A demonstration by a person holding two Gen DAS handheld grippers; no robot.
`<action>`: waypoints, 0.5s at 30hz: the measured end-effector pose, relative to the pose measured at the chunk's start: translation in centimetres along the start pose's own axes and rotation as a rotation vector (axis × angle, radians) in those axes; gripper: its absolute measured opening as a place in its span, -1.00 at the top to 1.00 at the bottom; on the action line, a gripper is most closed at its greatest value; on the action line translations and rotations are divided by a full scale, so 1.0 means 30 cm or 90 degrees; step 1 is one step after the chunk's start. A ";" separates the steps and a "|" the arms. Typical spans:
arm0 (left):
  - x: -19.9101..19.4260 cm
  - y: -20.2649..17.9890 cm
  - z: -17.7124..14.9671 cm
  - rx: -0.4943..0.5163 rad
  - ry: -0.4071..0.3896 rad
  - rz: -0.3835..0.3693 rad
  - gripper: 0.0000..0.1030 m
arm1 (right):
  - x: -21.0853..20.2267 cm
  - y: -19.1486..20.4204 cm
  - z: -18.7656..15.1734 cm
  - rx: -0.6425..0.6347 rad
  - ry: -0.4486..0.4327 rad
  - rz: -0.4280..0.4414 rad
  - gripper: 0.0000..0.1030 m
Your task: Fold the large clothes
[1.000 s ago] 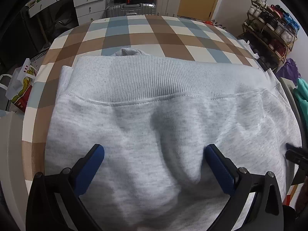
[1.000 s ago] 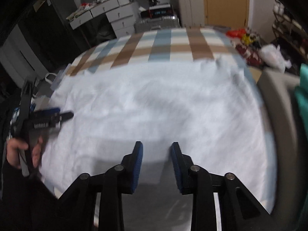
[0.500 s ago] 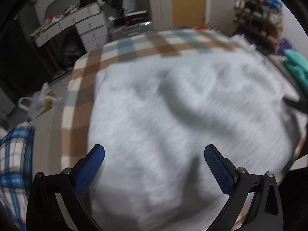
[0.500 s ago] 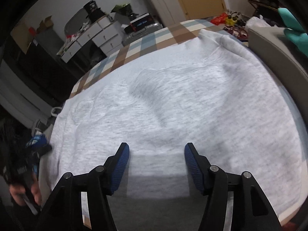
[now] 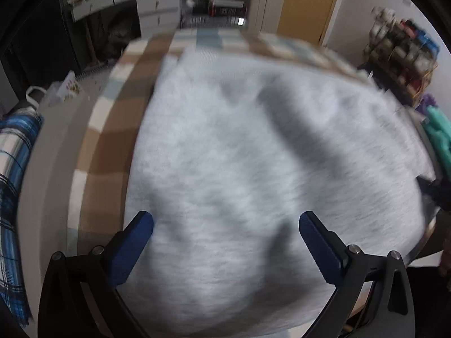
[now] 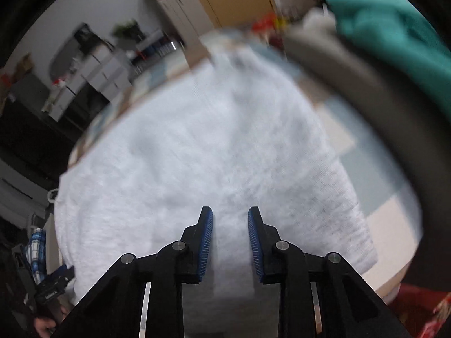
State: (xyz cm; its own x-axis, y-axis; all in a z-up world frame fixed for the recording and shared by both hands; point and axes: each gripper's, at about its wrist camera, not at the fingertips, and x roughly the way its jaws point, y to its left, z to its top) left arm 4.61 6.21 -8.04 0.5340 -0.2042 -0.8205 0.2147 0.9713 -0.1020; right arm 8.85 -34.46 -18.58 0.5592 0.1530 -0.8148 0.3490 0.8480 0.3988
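Bare checked tablecloth (image 5: 112, 146) runs along the left edge of the grey sweatshirt (image 5: 253, 155), with blue plaid fabric (image 5: 14, 169) beyond it. The left gripper (image 5: 226, 226) hangs wide open above the cloth. The right gripper (image 6: 230, 229) has just been closing, its jaws narrowly parted over the sweatshirt, pinching nothing. Teal cloth (image 6: 394, 33) crowds the right side. The sweatshirt lies spread and rumpled across the table.

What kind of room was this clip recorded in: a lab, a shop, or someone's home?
Most likely a lived-in room at home. A grey sweatshirt lies on a table with a checked cloth, white drawer units and a yellowish door stand behind it, and a crowded shoe rack sits by the wall.
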 end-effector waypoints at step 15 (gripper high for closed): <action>0.168 -0.425 0.064 0.148 0.098 -0.016 -0.99 | -0.152 -0.084 -0.023 0.102 -0.071 0.205 0.18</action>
State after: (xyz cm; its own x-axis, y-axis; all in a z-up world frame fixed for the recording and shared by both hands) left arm 6.12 -7.44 -9.80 0.3993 -0.1904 -0.8968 0.4175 0.9087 -0.0070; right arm 4.91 -36.95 -16.17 0.7349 0.3352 -0.5895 0.2500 0.6741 0.6950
